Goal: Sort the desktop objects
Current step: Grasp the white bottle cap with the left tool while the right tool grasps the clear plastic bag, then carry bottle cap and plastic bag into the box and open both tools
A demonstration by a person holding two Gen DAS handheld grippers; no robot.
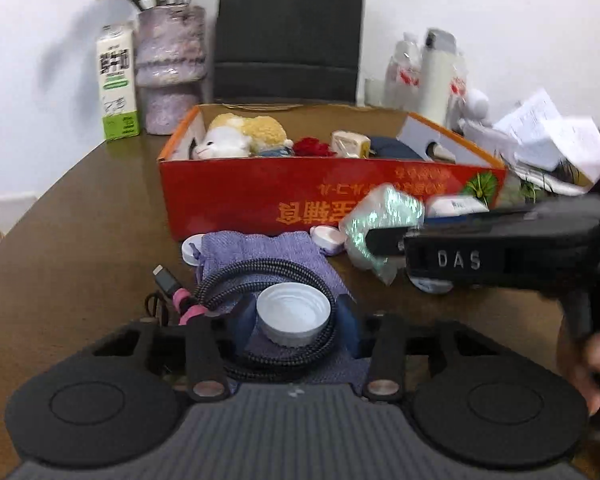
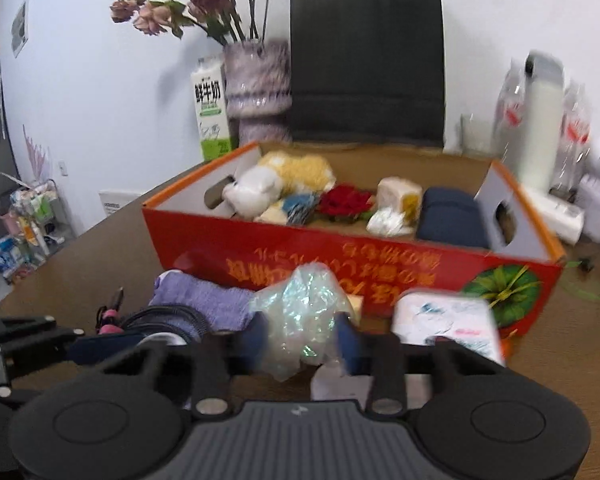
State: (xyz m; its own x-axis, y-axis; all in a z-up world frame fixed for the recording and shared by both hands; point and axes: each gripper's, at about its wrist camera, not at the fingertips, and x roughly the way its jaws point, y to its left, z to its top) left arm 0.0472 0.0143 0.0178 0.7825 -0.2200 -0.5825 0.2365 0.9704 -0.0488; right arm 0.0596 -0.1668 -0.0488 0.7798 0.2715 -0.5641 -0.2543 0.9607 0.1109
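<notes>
My left gripper (image 1: pixel 294 320) has its blue fingers around a white jar lid (image 1: pixel 294 314) that rests on a braided black cable (image 1: pixel 260 276) and a purple cloth pouch (image 1: pixel 268 256). Whether the pads press the lid I cannot tell. My right gripper (image 2: pixel 302 340) is shut on a crumpled iridescent plastic wrapper (image 2: pixel 300 312), held above the table in front of the red cardboard box (image 2: pixel 300 252). In the left wrist view the right gripper (image 1: pixel 376 240) comes in from the right holding the wrapper (image 1: pixel 380 224). The box (image 1: pixel 300 196) holds plush toys, a red item and a dark pouch.
A milk carton (image 1: pixel 118 84), a flower vase (image 1: pixel 170 68) and a black paper bag (image 1: pixel 288 32) stand behind the box. A white bottle in plastic (image 1: pixel 436 76) and loose papers (image 1: pixel 548 132) lie at the right. A white packet (image 2: pixel 448 324) and small round cases (image 1: pixel 326 238) lie by the box front.
</notes>
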